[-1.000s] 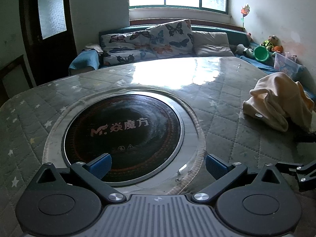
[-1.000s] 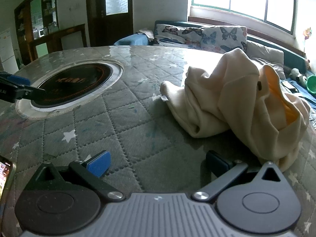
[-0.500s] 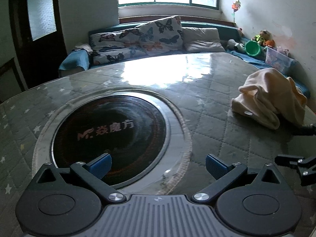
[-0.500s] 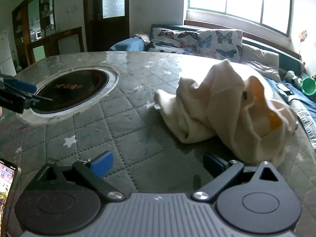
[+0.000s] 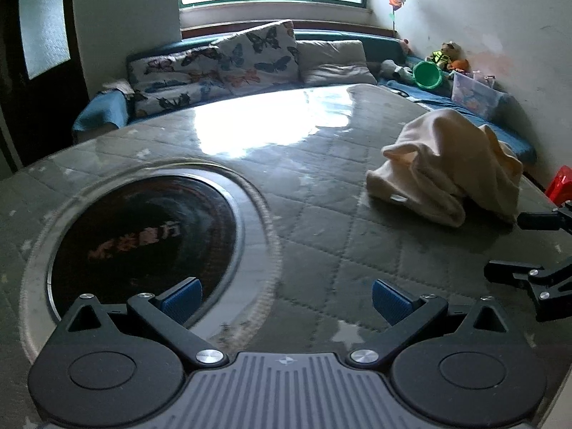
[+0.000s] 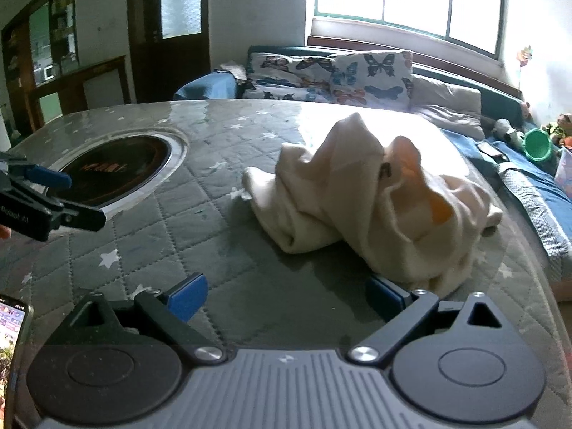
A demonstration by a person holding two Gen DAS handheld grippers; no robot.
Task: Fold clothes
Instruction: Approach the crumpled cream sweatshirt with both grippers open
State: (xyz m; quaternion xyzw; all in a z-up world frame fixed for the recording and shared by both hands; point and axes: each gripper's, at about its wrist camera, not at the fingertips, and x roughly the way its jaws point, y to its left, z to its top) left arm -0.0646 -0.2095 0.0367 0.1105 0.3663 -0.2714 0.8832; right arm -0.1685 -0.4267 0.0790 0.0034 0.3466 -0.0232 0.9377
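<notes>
A crumpled cream garment (image 6: 375,200) with an orange lining lies in a heap on the grey quilted table (image 6: 200,236); it also shows in the left wrist view (image 5: 447,175), at the right. My right gripper (image 6: 286,293) is open and empty, just short of the heap's near edge, its right pad close to the cloth. My left gripper (image 5: 286,295) is open and empty over the table by the dark round cooktop (image 5: 143,236), well left of the garment. Each gripper shows at the edge of the other's view.
The cooktop (image 6: 114,171) is set into the table's middle. A phone (image 6: 10,343) lies at the near left edge. A sofa with butterfly cushions (image 5: 228,68) stands behind the table. A green bowl (image 5: 427,75), toys and a plastic box (image 5: 472,93) sit at the far right.
Both grippers have drawn back and turned right; the garment now sits more central in the right wrist view and further in from the edge in the left wrist view. Both stay open.
</notes>
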